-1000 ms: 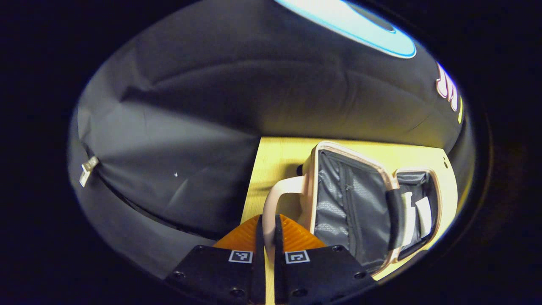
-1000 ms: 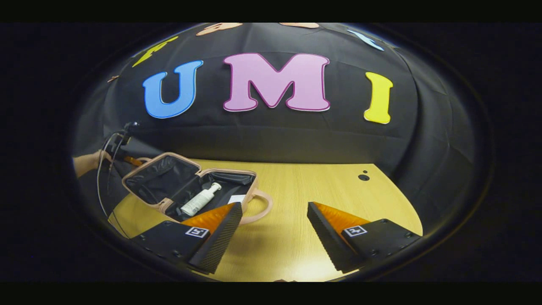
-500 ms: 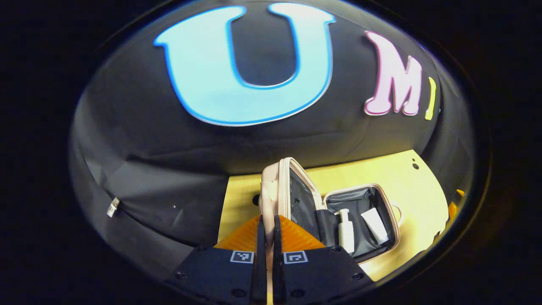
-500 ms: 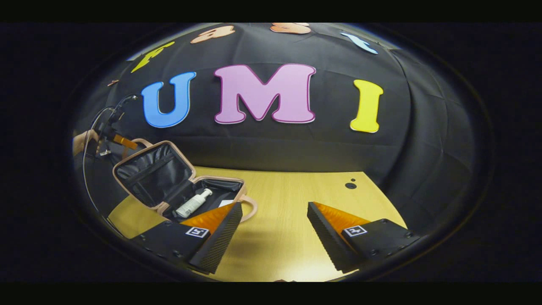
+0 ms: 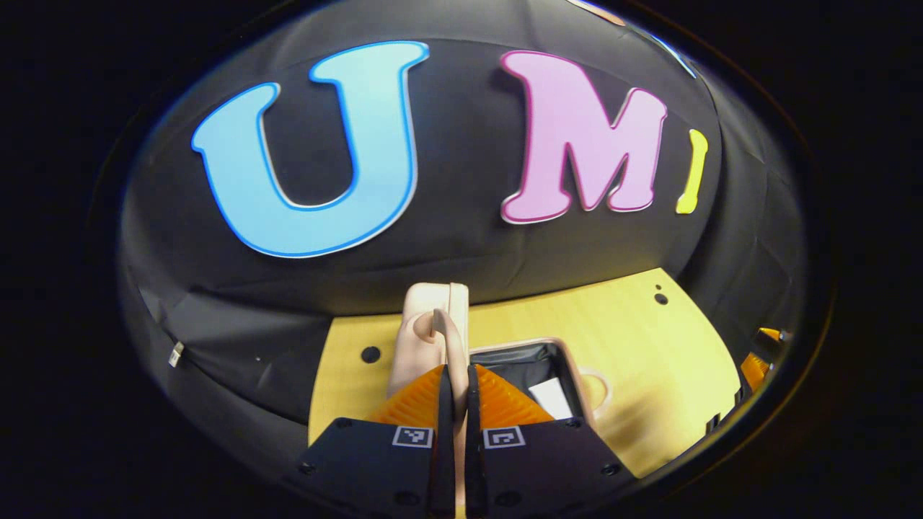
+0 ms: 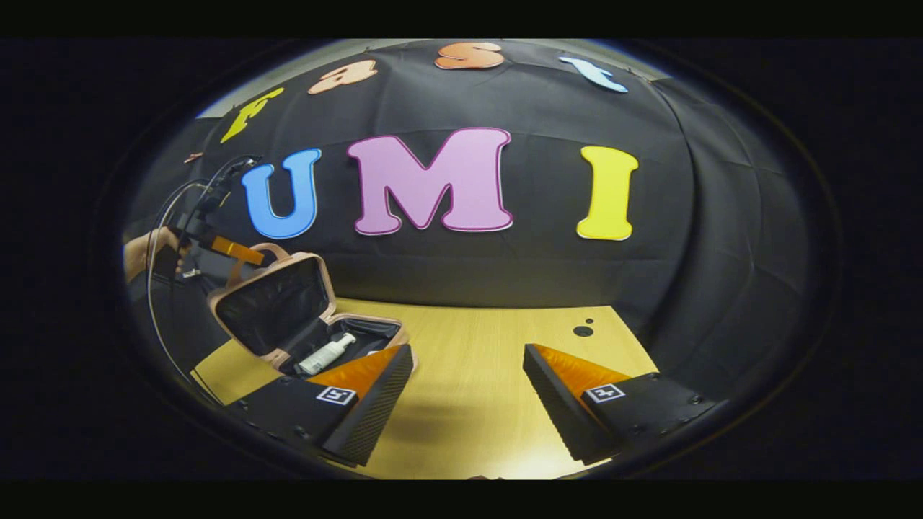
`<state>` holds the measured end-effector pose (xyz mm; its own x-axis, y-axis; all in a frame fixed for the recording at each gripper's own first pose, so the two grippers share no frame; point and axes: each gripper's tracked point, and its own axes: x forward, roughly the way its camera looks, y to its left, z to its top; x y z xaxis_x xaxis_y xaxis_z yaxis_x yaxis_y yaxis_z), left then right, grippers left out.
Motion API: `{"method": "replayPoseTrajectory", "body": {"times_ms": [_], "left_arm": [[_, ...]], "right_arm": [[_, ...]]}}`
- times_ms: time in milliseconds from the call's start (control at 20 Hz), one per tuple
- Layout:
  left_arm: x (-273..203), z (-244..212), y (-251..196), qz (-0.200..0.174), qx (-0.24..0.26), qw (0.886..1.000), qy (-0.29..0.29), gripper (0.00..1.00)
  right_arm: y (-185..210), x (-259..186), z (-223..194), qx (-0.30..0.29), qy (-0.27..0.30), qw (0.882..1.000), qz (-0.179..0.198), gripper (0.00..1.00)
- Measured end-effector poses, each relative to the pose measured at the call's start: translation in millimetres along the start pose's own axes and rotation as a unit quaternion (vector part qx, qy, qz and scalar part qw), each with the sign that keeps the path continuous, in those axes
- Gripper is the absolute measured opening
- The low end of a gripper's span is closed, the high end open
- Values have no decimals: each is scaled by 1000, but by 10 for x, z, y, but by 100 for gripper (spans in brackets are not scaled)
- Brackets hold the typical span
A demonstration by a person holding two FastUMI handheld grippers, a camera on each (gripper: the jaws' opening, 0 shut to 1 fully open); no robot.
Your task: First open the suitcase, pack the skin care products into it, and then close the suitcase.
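**Desk:** What does the left gripper [image 5: 456, 375] have?

**Photographer:** Its fingers are pressed together on the lid handle [image 5: 448, 339] of the pink suitcase [image 5: 433, 331], lifting the lid near upright. In the right gripper view a hand [image 6: 148, 249] holds that gripper [image 6: 249, 254] at the lid's top edge, a cable looping below it.

**Desk:** And the suitcase itself?

**Photographer:** It sits on the wooden table [image 6: 476, 389], toward that view's left, lid [image 6: 274, 303] raised over the base and showing its dark lining. A white pump bottle [image 6: 326, 353] lies inside the base, with a white item [image 5: 551, 396] beside it in the left gripper view.

**Desk:** The right gripper [image 6: 469, 375]?

**Photographer:** Fingers spread wide, gripping nothing, hovering over bare tabletop just beside the case.
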<state>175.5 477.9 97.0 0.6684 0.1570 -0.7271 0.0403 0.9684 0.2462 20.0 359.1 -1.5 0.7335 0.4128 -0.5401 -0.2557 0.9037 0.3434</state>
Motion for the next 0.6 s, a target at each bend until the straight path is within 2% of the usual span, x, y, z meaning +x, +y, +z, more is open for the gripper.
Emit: {"method": "replayPoseTrajectory", "body": {"times_ms": [150,250,500,600], "left_arm": [[131,-52,-622,-42,-48,998,-6,11],[272,-186,-1037,-68,-58,996,0,11],[802,-704,-1835,-100,-77,992,22,11],[1002,-985,-2023,-101,-73,992,37,11]], "right_arm": [[-178,11,-65,11,7,1000,6,99],[-333,25,-97,18,4,1000,3,99],[-623,25,-188,22,-3,1000,7,98],[-716,26,-218,23,-4,1000,7,98]]}}
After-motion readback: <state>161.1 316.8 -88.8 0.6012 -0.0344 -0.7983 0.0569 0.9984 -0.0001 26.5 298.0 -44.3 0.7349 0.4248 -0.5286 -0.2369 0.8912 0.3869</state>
